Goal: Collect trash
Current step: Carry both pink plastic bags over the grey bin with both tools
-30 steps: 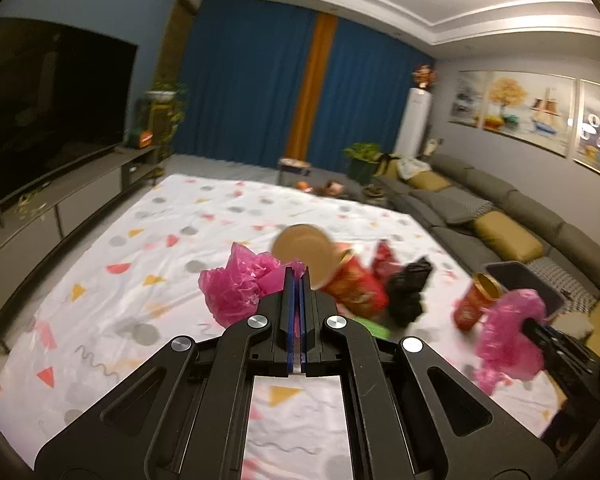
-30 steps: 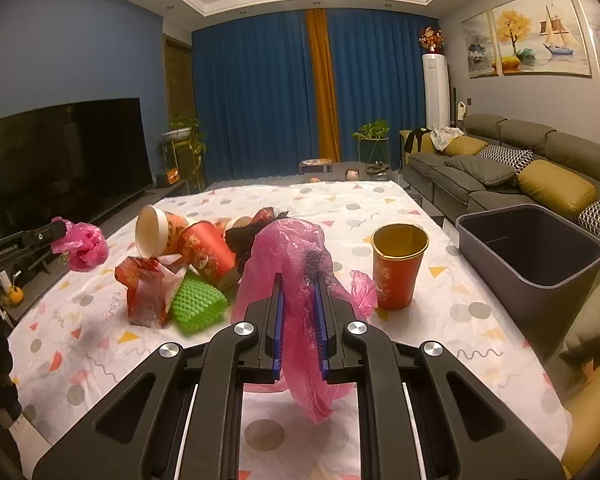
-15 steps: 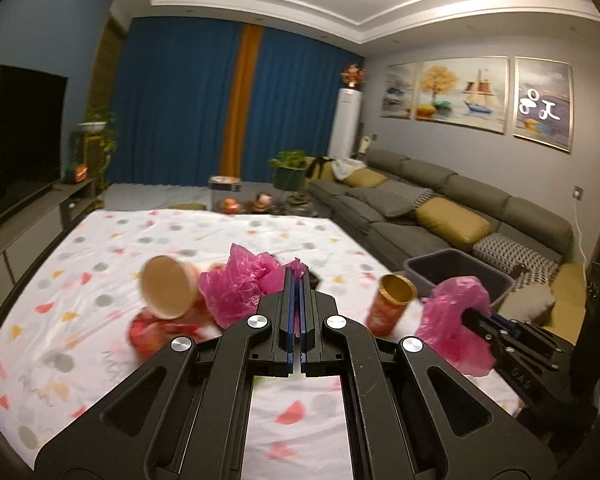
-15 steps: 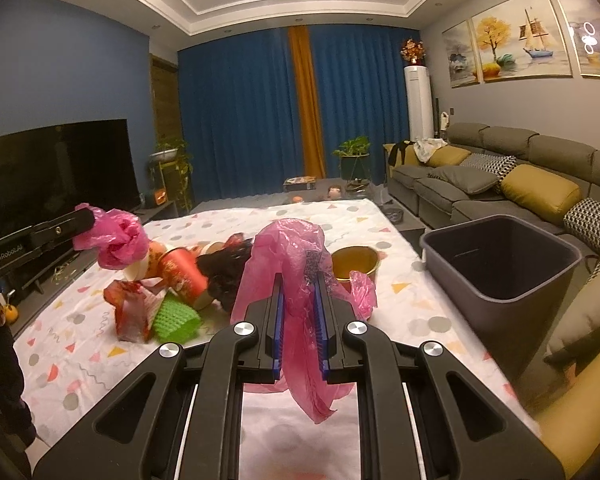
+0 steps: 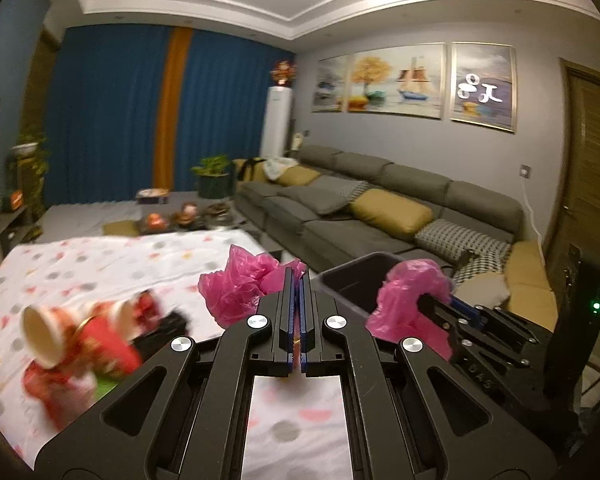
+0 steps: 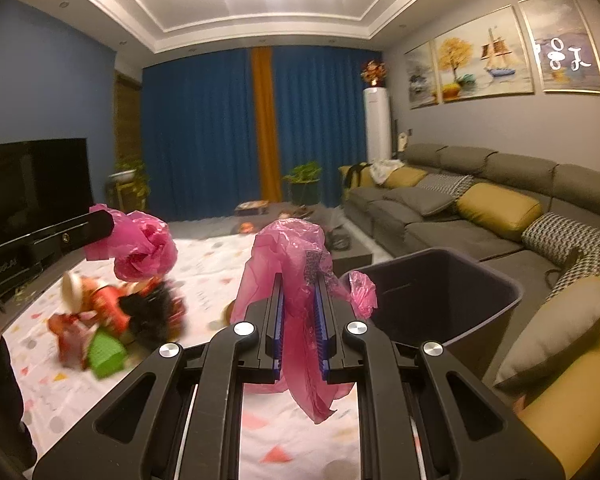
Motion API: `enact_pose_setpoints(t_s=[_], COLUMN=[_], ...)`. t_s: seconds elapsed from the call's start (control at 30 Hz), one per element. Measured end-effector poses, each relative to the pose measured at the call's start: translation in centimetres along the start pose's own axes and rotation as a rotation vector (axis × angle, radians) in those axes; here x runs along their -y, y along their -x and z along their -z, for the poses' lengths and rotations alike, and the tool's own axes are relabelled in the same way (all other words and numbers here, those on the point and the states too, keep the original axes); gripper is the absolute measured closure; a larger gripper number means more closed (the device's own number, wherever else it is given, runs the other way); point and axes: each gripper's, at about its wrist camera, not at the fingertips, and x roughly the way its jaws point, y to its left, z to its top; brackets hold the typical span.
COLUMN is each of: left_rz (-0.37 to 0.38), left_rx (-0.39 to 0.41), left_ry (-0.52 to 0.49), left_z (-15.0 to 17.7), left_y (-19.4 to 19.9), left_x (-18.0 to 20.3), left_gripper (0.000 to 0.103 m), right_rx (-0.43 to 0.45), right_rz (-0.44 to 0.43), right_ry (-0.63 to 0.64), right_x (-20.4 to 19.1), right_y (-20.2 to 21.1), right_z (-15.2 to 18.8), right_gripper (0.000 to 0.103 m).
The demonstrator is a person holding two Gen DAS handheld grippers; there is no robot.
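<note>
A crumpled pink plastic bag (image 5: 236, 288) is pinched in the clenched left hand-held gripper (image 5: 299, 312), and a second pink bag (image 6: 296, 280) is clamped in the right hand-held gripper (image 6: 300, 312), just beside the dark bin (image 6: 448, 292). Each bag is probably best carried fully over the bin's rim before release, since light plastic may drift. Cups and wrappers (image 6: 112, 312) are left on the patterned sheet (image 6: 220, 256).

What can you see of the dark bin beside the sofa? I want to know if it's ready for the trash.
The dark bin looks like matte grey-purple plastic, with a rounded-rectangular rim and walls tapering downward. It stands upright and open, lidless, between the patterned sheet and the sofa. The inside that shows looks empty. A grey cushion sits close beside it; contact is unclear. The pink bags are near its rim, not inside.
</note>
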Motion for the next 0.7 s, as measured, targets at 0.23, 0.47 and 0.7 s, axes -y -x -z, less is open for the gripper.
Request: enact_pose_setpoints(t_s=[0.23, 0.47, 0.7], left_rz=[0.097, 0.181, 0.213], left_rx=[-0.006, -0.013, -0.056], left_ry=[-0.029, -0.056, -0.051], left_z=[-1.1, -1.7, -1.5], left_y=[-4.0, -8.7, -13.7], left_x=[3.9, 7.3, 8.9], left_gripper=[0.103, 0.103, 0.102], right_rx=[0.031, 0.035, -0.001], right_rz=[0.077, 0.140, 0.178], right_ry=[-0.030, -0.062, -0.058], right_x=[4.3, 8.3, 10.1], right_y=[-1.1, -2.4, -4.8], right_z=[-1.4, -2.7, -2.2], right_gripper=[0.088, 0.088, 0.089])
